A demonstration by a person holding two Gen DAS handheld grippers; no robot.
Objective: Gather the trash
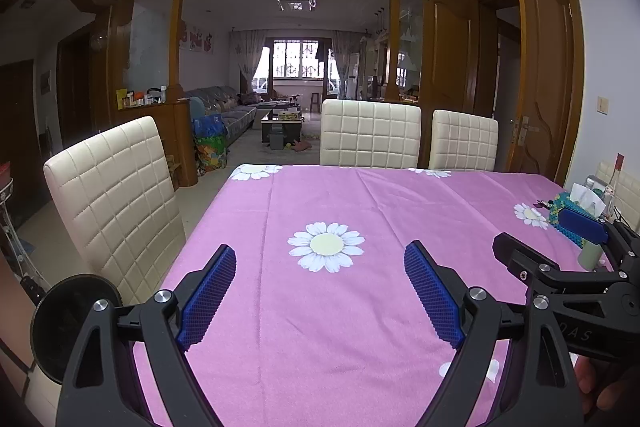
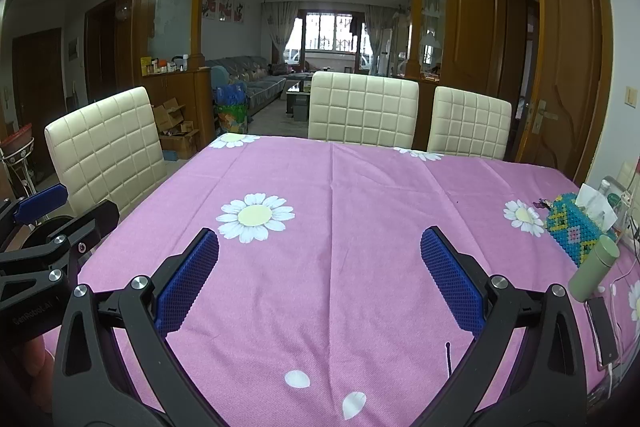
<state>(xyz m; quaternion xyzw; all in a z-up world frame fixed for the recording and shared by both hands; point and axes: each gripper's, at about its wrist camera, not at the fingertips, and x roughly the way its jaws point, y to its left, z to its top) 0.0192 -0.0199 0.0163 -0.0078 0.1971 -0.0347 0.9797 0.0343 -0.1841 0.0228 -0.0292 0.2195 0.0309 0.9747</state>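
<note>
My left gripper hovers open over the pink daisy tablecloth, with nothing between its blue pads. Beside it, my right gripper is also open and empty above the same cloth. Each gripper shows in the other's view: the right gripper at the right edge, the left gripper at the left edge. A thin dark pin-like thing lies on the cloth just inside the right gripper's right finger. I see no other loose litter on the cloth.
Along the table's right edge stand a beaded tissue box, a pale green flask and a dark phone. Cream quilted chairs sit at the far side and the left side. Cardboard boxes are on the floor.
</note>
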